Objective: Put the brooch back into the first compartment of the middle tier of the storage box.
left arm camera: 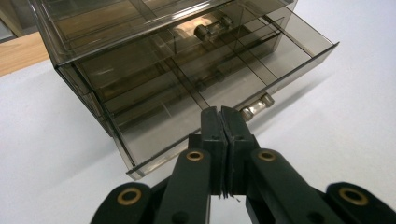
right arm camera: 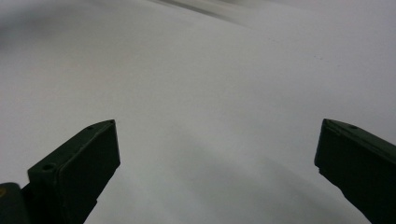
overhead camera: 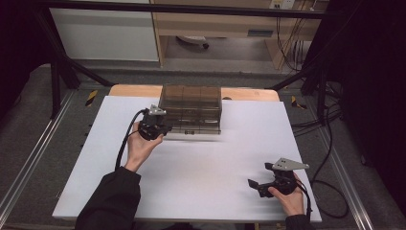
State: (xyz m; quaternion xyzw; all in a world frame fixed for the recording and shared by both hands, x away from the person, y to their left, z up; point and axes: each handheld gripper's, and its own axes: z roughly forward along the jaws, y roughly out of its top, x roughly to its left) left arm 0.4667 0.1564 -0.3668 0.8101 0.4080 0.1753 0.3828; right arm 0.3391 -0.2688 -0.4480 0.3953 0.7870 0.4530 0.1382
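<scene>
- In the left gripper view the drawer box (left arm camera: 154, 70) is cut off by the top edge and the left edge.
- The shut left gripper (left arm camera: 223, 122) hides part of the open drawer's (left arm camera: 224, 79) front and its knob (left arm camera: 256, 106).
- In the right gripper view the far table (right arm camera: 196, 70) is blurred.
- The right gripper's (right arm camera: 217, 149) jaws are cut off by the bottom edge.

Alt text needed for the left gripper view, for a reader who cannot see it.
The left gripper, its two black jaws pressed together, points at the metal knob of a pulled-out, empty drawer in a smoky brown transparent plastic drawer cabinet. The cabinet stands on a white table surface.
</scene>
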